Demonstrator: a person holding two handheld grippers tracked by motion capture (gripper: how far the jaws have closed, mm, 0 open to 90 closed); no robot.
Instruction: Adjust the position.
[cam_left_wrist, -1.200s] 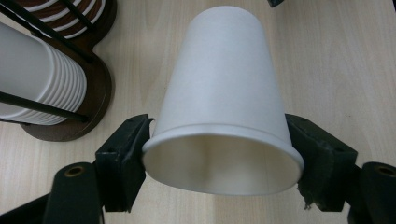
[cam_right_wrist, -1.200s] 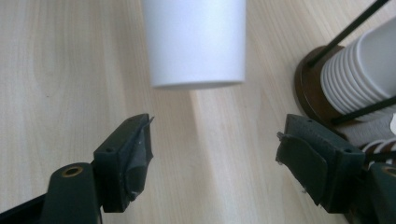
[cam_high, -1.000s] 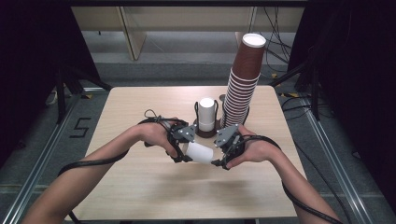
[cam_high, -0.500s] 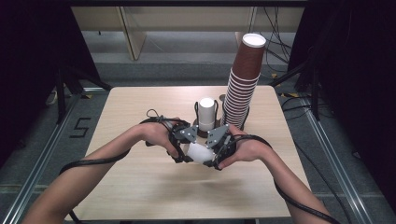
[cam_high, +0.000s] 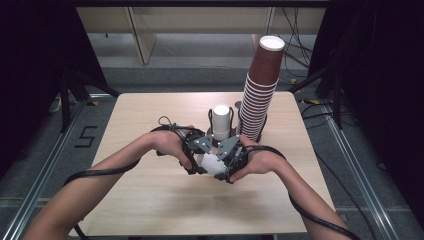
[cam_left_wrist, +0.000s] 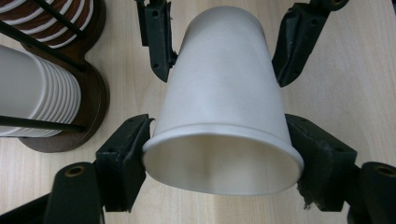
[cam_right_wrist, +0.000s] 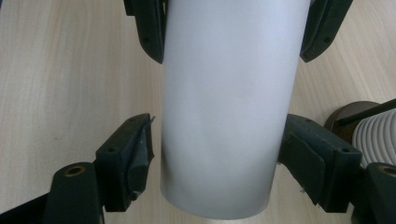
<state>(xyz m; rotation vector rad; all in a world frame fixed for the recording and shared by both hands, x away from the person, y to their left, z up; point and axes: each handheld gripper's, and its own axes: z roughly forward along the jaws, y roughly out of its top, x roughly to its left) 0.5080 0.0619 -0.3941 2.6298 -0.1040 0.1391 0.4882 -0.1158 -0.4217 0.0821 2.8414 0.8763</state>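
Observation:
A white paper cup (cam_high: 212, 162) lies on its side just above the table, between both grippers. My left gripper (cam_left_wrist: 222, 163) is shut on its open rim (cam_left_wrist: 219, 135), both pads pressed against it. My right gripper (cam_right_wrist: 219, 158) straddles the cup's closed base end (cam_right_wrist: 224, 116) from the opposite side. Its jaws have just been closing around the cup; a thin gap shows at its left pad (cam_right_wrist: 140, 149), while the other pad looks to be at the wall. In the high view the left gripper (cam_high: 200, 159) and right gripper (cam_high: 226, 162) face each other.
Behind the hands a tall tilted stack of brown cups (cam_high: 262, 85) and a short stack of white cups (cam_high: 221, 120) stand in a rod holder on a round dark wooden base (cam_left_wrist: 93, 107). The light wooden table (cam_high: 150, 205) has bare room in front and to both sides.
My right hand has slid left toward the left gripper, bringing its jaws over the cup's base end. The left hand and the cup have stayed put.

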